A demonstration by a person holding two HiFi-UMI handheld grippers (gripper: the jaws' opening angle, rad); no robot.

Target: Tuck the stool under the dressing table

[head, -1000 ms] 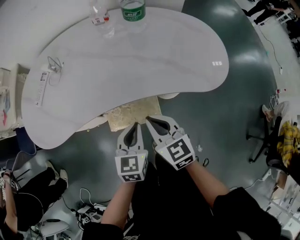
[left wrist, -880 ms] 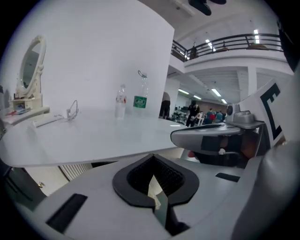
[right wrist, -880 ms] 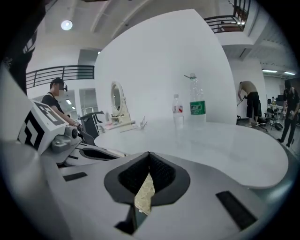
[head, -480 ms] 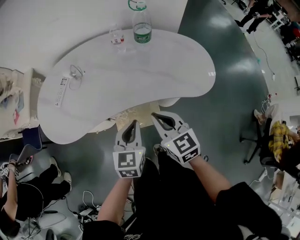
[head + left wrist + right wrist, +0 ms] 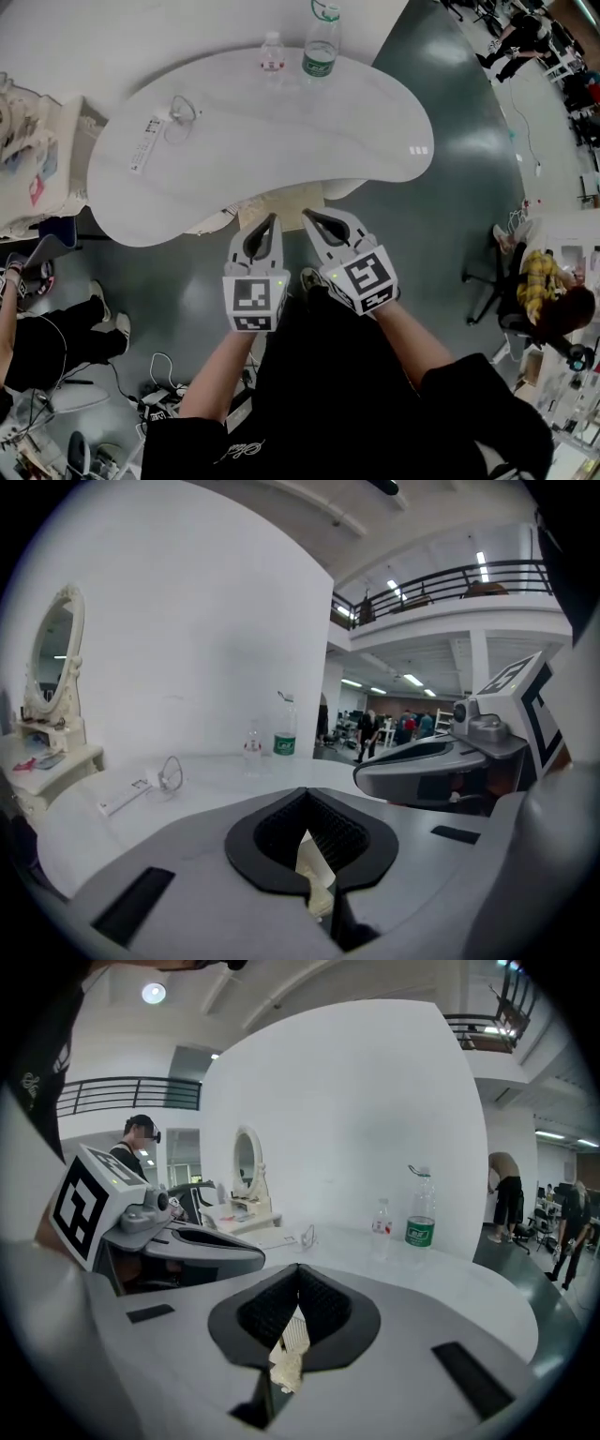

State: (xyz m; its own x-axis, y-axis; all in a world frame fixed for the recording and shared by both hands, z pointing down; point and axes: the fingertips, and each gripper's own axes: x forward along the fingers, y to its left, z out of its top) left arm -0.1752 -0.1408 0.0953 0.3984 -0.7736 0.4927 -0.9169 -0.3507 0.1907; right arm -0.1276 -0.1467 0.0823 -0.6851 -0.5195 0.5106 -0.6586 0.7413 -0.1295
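Twice found the same state: left gripper with jaws pressed together on nothing, right gripper likewise closed and empty. Saw both side by side, just short of the near edge of the dressing table.

Spotted the stool directly ahead of both tips, its beige seat partly out from under the white top and partly hidden beneath it. Caught only a sliver of that beige through the closed pads in each gripper view, and read the stool as apart from both tools.

Judged the tuck mostly done, with perhaps one last shove wanted. Would have set both closed tips against the seat's near edge, one toward each corner. Would have pushed level and evenly, so as not to swing the stool into the white support just right of it. Would have gone gently too, for the sake of the bottles on top.

Counted two bottles near the table's far edge: a taller bottle with a green label and a smaller bottle with a red one, both upright and clear. Could not tell the fill of either. Noted also a white strip with a cable, flat toward the left end.
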